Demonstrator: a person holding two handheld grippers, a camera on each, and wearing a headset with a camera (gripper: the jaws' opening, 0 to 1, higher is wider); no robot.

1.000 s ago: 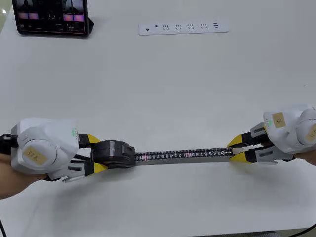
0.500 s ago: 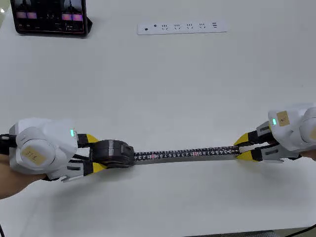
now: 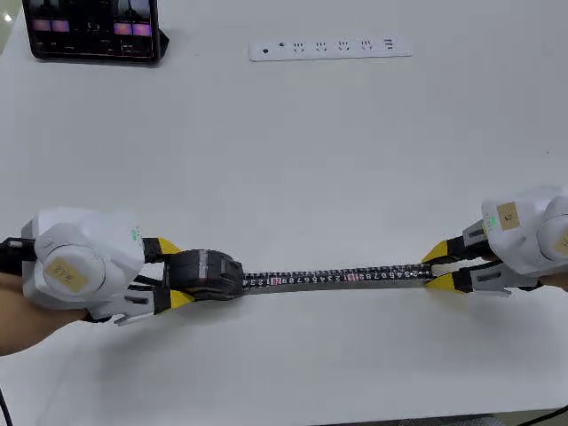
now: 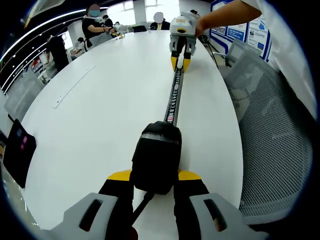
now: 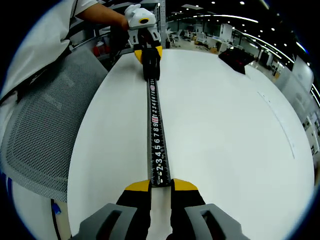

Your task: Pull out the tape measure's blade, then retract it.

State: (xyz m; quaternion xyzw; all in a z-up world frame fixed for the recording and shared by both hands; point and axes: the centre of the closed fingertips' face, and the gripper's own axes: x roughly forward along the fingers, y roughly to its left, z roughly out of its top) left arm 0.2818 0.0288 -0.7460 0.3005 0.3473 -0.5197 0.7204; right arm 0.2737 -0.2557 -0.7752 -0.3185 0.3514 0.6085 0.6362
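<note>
A black tape measure case (image 3: 202, 275) lies on the white table, and my left gripper (image 3: 176, 274) is shut on its rear end; in the left gripper view the case (image 4: 157, 156) sits between my yellow-tipped fingers (image 4: 120, 176). Its dark numbered blade (image 3: 342, 277) runs out to the right, low over the table. My right gripper (image 3: 442, 267) is shut on the blade's tip. In the right gripper view the blade (image 5: 156, 140) stretches from my gripper (image 5: 161, 186) to the case (image 5: 151, 60) far ahead.
A white power strip (image 3: 330, 48) lies at the table's far side and a dark tablet (image 3: 93, 28) stands at the far left. A mesh office chair (image 4: 270, 140) stands beside the table edge. People sit at the far end of the long table (image 4: 100, 30).
My right gripper has drawn further right, and more of the blade is out of the case. The left gripper has stayed about where it was.
</note>
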